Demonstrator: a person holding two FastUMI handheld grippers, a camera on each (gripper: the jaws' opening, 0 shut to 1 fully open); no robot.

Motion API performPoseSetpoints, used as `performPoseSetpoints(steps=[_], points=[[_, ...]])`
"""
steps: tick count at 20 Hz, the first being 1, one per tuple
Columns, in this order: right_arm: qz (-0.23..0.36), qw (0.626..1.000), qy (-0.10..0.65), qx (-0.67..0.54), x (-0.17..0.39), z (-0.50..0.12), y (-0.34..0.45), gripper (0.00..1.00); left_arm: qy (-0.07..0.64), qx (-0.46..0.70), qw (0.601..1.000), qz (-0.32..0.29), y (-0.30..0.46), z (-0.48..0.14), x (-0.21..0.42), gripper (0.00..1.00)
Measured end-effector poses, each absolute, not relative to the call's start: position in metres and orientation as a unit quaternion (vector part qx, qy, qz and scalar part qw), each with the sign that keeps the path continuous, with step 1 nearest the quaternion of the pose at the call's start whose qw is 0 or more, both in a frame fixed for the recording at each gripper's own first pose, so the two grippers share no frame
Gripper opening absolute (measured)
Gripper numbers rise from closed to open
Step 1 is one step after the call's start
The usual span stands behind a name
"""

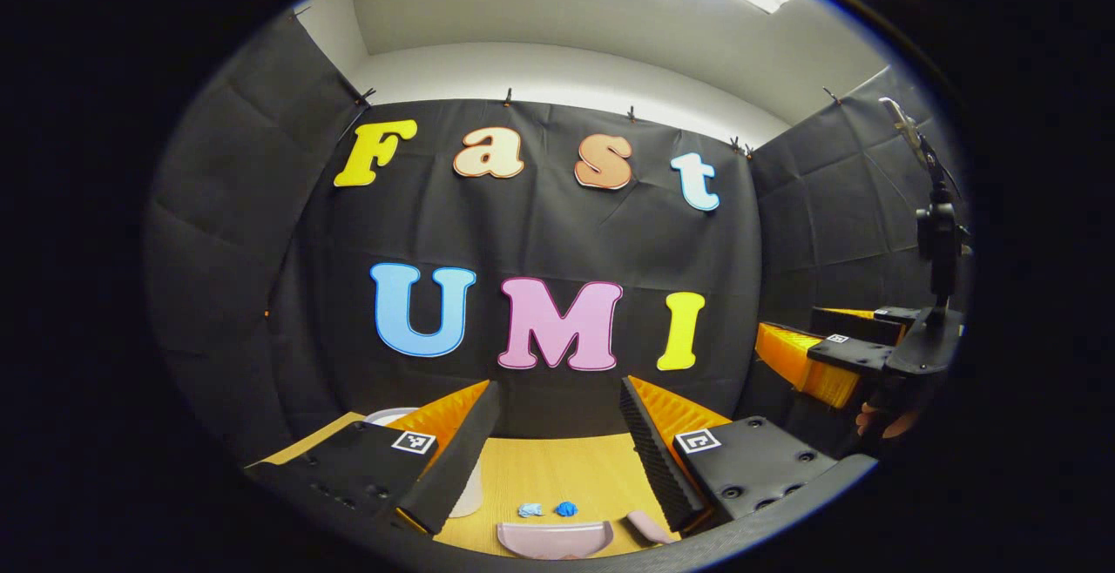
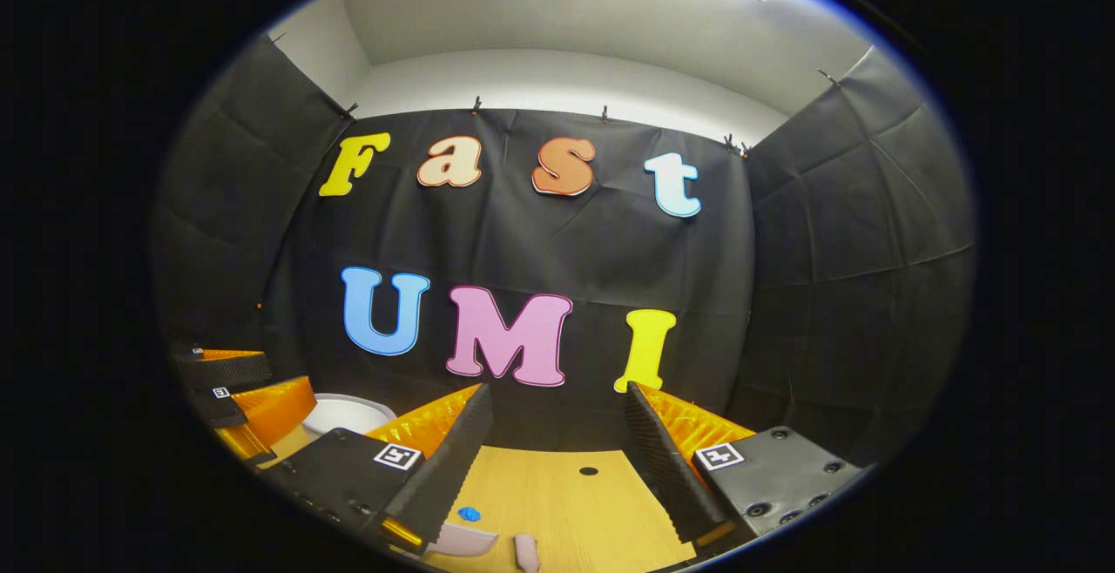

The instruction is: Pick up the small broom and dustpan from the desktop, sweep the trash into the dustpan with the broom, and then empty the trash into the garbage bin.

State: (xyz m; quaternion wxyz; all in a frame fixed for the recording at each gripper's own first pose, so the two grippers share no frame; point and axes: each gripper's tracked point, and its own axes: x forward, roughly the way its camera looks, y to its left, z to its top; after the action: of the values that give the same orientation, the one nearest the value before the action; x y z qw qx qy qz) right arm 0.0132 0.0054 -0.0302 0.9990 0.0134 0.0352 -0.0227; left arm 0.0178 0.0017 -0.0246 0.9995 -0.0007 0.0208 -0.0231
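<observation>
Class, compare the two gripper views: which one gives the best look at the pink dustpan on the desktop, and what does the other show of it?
The left gripper view: the pink dustpan lies between that gripper's open jaws with its whole curved rim visible, near two blue trash scraps. In the right gripper view, the dustpan is a partial sliver, cut off behind one finger.

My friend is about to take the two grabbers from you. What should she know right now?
Left gripper: open, holding nothing, up above the desk.
Right gripper: open, holding nothing, also above the desk.
Dustpan: pink, lying on the desk near its front edge.
Broom: its pink end lies just beside the dustpan.
Trash: two small blue scraps on the desk, just behind the dustpan.
Garbage bin: white, off to the left.
Done: nothing yet.
Left: pick up broom and dustpan, sweep the scraps in, tip them into the bin.
</observation>
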Motion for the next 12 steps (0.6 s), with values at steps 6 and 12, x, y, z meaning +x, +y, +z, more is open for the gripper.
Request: performPoseSetpoints(steps=[6,12], points=[[-0.013,0.998,0.059,0.012,0.023,-0.058,0.013,0.98,0.067,-0.007,0.997,-0.023,0.003,-0.061,0.022,0.82],[0.042,0.986,0.149,0.065,0.042,-0.142,0.039,0.99,0.151,-0.030,0.988,-0.006,-0.011,-0.132,0.049,0.82]])
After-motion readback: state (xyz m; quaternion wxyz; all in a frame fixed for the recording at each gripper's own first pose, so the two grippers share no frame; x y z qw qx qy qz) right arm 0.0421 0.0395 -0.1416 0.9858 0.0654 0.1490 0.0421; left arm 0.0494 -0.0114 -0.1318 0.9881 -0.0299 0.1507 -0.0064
